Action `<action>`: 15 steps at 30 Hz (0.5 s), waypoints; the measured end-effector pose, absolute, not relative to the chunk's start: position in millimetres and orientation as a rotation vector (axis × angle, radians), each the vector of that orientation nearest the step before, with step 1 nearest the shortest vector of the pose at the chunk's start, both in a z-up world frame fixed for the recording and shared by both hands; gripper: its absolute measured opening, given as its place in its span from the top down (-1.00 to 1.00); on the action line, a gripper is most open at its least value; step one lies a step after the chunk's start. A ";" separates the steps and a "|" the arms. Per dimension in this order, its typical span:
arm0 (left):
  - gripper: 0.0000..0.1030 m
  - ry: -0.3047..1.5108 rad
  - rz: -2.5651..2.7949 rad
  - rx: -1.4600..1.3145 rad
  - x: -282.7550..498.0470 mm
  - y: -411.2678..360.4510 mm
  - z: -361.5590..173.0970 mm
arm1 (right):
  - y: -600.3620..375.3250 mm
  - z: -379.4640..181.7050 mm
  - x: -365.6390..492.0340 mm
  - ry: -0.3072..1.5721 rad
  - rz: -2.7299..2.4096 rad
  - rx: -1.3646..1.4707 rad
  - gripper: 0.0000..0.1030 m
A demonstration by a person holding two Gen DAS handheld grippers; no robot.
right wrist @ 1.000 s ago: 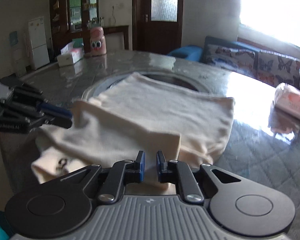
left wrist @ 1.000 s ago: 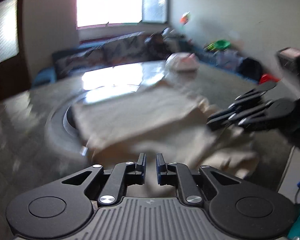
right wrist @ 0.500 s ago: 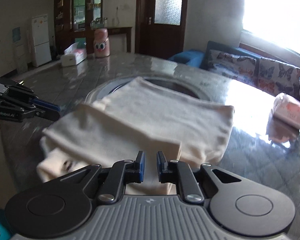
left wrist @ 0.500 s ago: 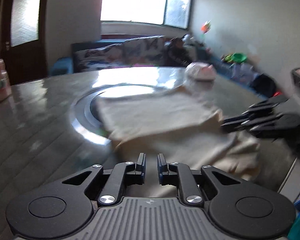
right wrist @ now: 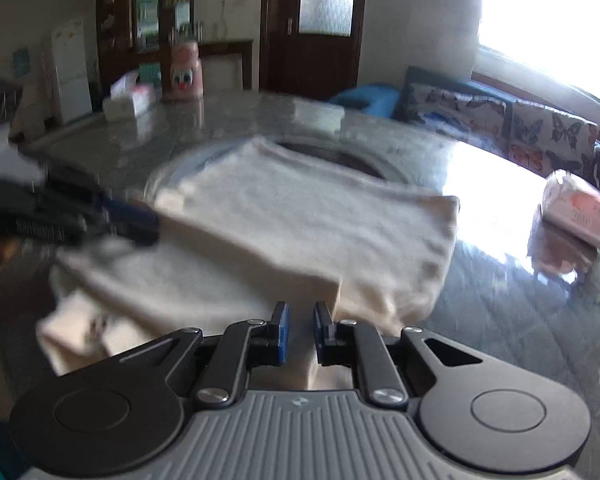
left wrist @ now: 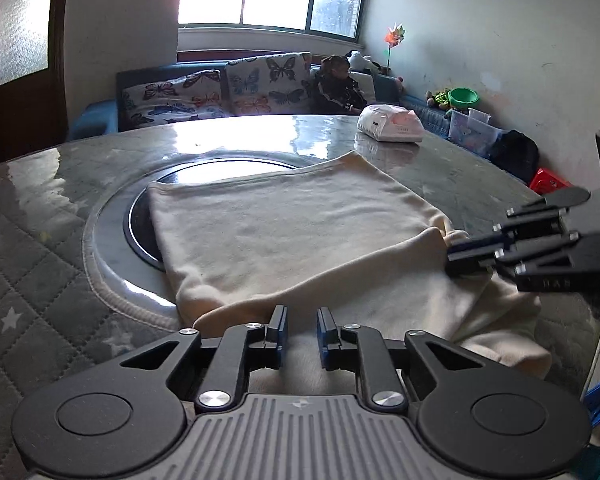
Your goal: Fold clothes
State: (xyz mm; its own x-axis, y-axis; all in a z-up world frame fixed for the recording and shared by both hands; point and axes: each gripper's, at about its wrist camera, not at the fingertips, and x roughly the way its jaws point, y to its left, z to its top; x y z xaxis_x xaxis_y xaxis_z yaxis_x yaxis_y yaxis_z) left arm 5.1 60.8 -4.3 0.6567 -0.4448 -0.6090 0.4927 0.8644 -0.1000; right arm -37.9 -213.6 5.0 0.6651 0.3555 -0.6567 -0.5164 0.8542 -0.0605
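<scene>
Marble table (left wrist: 40,216) bears cream garment (left wrist: 284,232), both grippers (left wrist: 302,330) (right wrist: 299,328) at its near edge, jaws narrowly parted, left just opening.

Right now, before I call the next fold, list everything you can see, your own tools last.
garment: one, cream, folded on the table over the round inset, near edge hanging off the table.
table: one, grey marble, glossy.
round inset: one, dark glass with a pale ring, table centre.
tissue pack: one, white and pink, far side of table.
tissue box: one, white and pink, far table edge.
pink jug: one, cartoon eyes, beside the tissue box.
sofa: one, blue, butterfly cushions, under the window.
left tool: black, blue pads, jaws just opening, cloth between them.
right tool: black, blue pads, nearly closed on the garment's folded edge.
</scene>
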 end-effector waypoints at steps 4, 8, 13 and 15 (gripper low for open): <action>0.41 0.636 -0.569 0.137 -16.9 57.4 7.7 | -214.7 10.3 -58.3 0.655 0.502 -0.294 0.76; 0.32 0.610 -0.648 0.201 -47.0 50.0 16.5 | -210.6 10.7 -69.3 0.643 0.526 -0.325 0.76; 0.19 0.596 -0.697 0.263 -79.4 47.6 22.9 | -207.1 7.9 -74.6 0.650 0.529 -0.353 0.76; 0.16 0.602 -0.700 0.295 -87.9 49.0 19.9 | -210.2 11.9 -81.4 0.653 0.539 -0.358 0.75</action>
